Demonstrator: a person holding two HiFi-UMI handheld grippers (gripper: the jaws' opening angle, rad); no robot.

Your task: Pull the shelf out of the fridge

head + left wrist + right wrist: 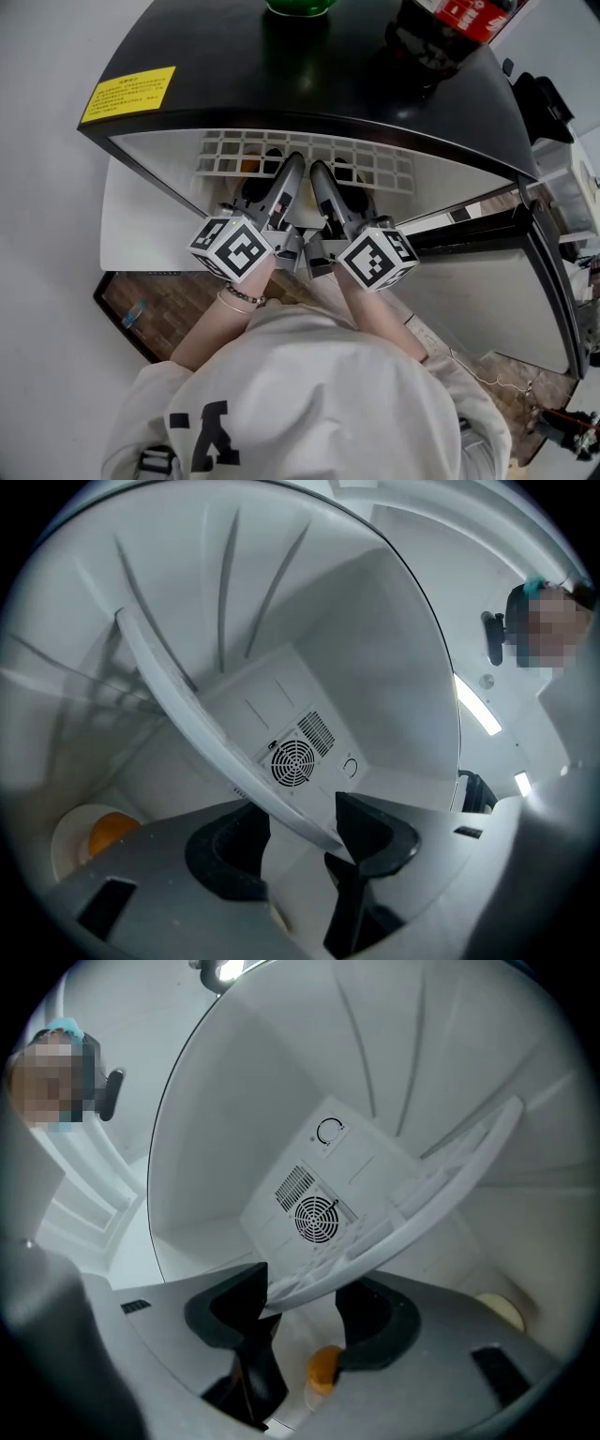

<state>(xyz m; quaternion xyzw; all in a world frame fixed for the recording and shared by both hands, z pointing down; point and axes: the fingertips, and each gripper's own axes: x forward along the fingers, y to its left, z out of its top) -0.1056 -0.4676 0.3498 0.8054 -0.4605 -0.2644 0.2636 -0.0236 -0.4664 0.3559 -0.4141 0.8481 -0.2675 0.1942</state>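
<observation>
The white lattice shelf [375, 169] sits inside the small black fridge [281, 75], under its top. Both grippers reach in side by side to the shelf's front edge. In the left gripper view the shelf's rim [187, 705] runs slanting down between the black pads of my left gripper [305, 841] [289, 173], with a gap left around it. In the right gripper view the rim [441, 1185] crosses between the wide-set pads of my right gripper [302, 1312] [323, 178]. Neither pair of pads visibly presses on it.
Below the shelf an orange round thing [111, 832] lies on a pale dish; another orange thing [323, 1368] shows under the right jaws. A round fan grille [291, 761] is on the back wall. The fridge door [487, 281] stands open at right. A cola bottle [450, 23] lies on top.
</observation>
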